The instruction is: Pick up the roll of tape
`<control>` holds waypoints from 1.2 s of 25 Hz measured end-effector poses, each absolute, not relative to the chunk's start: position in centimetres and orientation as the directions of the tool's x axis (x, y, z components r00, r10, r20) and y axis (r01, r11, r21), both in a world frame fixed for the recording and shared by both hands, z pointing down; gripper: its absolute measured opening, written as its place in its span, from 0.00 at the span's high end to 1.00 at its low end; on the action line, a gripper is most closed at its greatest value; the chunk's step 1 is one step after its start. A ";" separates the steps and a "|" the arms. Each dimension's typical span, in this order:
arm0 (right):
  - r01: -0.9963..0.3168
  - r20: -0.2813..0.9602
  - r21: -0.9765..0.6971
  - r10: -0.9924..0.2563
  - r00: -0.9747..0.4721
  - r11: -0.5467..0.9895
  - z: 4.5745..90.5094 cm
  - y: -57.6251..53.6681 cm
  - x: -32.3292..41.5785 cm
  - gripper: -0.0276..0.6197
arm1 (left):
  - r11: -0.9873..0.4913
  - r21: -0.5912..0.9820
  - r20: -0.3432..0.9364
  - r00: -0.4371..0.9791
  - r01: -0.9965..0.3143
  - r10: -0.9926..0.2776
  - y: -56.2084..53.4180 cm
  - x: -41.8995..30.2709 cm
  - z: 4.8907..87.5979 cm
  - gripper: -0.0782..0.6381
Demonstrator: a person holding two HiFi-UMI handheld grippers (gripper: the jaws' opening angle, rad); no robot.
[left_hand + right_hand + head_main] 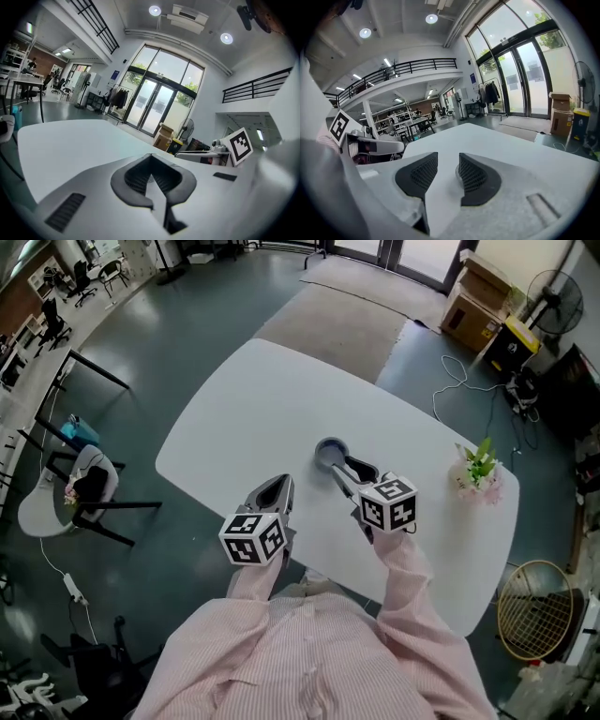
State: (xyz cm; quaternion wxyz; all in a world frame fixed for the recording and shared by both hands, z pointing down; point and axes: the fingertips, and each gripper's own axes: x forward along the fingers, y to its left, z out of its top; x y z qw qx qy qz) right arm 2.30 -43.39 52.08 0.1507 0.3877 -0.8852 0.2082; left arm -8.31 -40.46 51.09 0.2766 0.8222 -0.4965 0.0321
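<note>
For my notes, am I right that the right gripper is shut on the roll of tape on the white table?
Not quite: the right gripper is open, as the right gripper view shows; the roll of tape lies ungripped on the white table.

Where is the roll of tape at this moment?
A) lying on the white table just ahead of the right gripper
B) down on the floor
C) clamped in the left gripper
A: the roll of tape lies flat on the table, just ahead of the open right gripper.
</note>
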 end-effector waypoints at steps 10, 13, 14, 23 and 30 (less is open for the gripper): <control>-0.711 0.613 -0.176 -0.489 -0.620 0.681 57.7 -46.1 -0.5 0.75 | -0.313 0.475 0.446 0.532 -0.822 -0.720 -42.0 -8.6 55.8 0.89; -0.696 0.659 -0.138 -0.459 -0.596 0.705 59.2 -46.6 -1.0 0.75 | -0.298 0.501 0.465 0.544 -0.812 -0.699 -42.5 -8.3 57.0 0.89; -0.689 0.670 -0.126 -0.451 -0.589 0.714 59.5 -46.8 -1.3 0.75 | -0.292 0.508 0.472 0.545 -0.811 -0.693 -42.6 -8.2 57.4 0.89; -0.599 0.816 -0.025 -0.330 -0.475 0.800 63.7 -46.9 -2.3 0.75 | -0.267 0.538 0.531 0.568 -0.799 -0.629 -43.0 -7.2 60.5 0.89; -0.541 0.873 0.039 -0.292 -0.390 0.840 65.1 -46.9 -2.0 0.82 | -0.251 0.546 0.547 0.567 -0.799 -0.616 -43.4 -7.4 61.4 0.89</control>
